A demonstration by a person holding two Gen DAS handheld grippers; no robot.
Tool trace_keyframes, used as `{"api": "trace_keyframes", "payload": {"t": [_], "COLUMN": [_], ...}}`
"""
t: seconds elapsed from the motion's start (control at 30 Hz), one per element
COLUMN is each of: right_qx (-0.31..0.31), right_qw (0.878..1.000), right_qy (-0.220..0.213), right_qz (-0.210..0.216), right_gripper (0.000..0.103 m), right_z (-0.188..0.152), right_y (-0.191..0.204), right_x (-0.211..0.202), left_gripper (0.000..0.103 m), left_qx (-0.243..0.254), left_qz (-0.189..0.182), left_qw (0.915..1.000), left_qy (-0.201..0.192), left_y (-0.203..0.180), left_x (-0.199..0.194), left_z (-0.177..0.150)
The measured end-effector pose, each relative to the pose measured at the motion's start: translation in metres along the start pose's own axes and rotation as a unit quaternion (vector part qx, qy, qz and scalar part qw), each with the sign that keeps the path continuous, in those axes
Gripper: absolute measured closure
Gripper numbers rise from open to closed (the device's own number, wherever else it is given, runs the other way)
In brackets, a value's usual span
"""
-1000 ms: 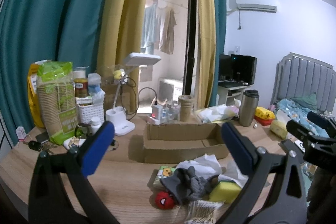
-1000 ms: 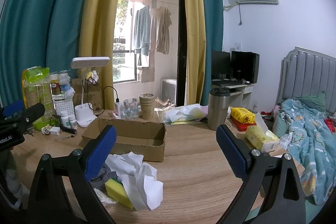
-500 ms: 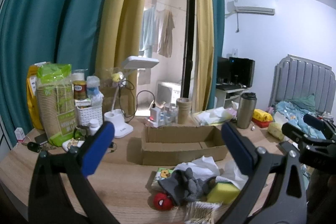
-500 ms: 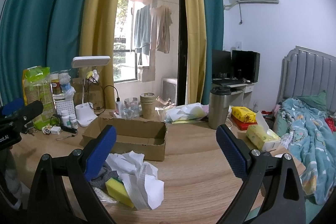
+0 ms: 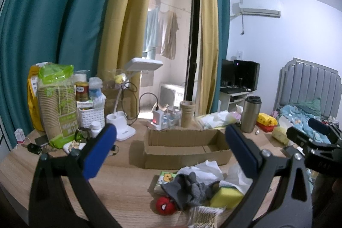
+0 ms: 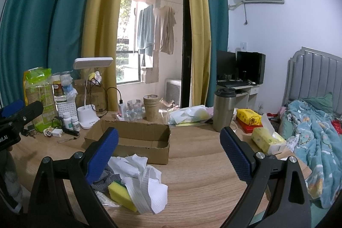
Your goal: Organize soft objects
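Both my grippers are spread wide and hold nothing. Under my left gripper point(image 5: 171, 151) lies the soft pile: a grey glove point(image 5: 188, 187) with its fingers pointing toward the cardboard box point(image 5: 186, 146), a yellow sponge point(image 5: 226, 196) lying crosswise, white cloth point(image 5: 205, 168) and a red plush ball point(image 5: 164, 205). The box ahead runs crosswise, open-topped, nothing visible inside. From my right gripper point(image 6: 168, 155) the pile sits low left.

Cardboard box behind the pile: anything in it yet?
Empty as far as visible: the cardboard box is open-topped, showing bare inner walls and floor; its near corner is hidden.
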State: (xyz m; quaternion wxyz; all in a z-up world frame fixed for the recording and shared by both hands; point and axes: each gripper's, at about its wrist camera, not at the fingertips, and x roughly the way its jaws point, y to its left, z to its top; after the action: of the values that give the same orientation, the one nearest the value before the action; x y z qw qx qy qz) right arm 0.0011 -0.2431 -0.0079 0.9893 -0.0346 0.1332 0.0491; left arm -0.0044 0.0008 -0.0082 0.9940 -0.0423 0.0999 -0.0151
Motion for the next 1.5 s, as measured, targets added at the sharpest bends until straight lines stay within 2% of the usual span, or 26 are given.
{"api": "trace_keyframes", "payload": {"t": [1.03, 1.13, 1.5], "right_qx": [0.0, 0.001, 0.016], "right_qw": [1.0, 1.0, 0.997], "right_qy": [0.009, 0.019, 0.079], "right_qz": [0.006, 0.009, 0.018], "right_gripper": [0.005, 0.005, 0.005], "right_z": [0.001, -0.003, -0.032], "right_y": [0.005, 0.004, -0.007], "right_x": [0.007, 0.012, 0.045], "left_gripper": [0.001, 0.001, 0.001], "left_qx": [-0.007, -0.01, -0.019], "left_qz": [0.0, 0.0, -0.004], "left_qw": [0.9999, 0.9998, 0.9951], "left_qy": [0.009, 0.019, 0.097], "left_y": [-0.002, 0.001, 0.009], "left_x": [0.003, 0.008, 0.041], "left_z": [0.001, -0.004, -0.035]}}
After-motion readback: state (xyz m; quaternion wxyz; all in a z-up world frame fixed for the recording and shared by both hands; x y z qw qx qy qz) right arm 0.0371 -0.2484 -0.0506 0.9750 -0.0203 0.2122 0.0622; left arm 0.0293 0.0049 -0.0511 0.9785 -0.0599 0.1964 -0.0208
